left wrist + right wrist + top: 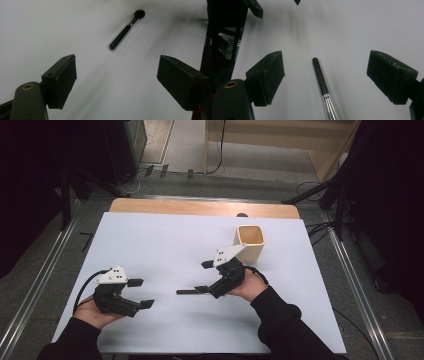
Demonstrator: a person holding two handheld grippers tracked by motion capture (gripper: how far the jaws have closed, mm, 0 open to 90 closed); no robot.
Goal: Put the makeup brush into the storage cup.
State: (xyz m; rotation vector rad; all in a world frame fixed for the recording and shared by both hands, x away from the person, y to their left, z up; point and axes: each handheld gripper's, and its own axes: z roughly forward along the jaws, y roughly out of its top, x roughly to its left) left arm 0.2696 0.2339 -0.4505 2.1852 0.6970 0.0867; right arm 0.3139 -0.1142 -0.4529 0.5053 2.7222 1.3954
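Your right gripper (205, 276) is over the makeup brush (190, 291), jaws wide apart with nothing between the pads yet. In the right gripper view the brush (322, 82) runs up the middle of the gap, black handle end pointing away, silver ferrule toward the camera, not touching either pad. It lies flat on the white desk (165, 240), about mid-desk and slightly toward your side.

Your left gripper (141, 293) sits near the front-left of the desk, jaws open and empty. Its view shows the brush (126, 30) well ahead, lying at an angle with the bristle head at the far end.

The beige square cup (249, 243) stands upright just behind your right hand (248, 287).
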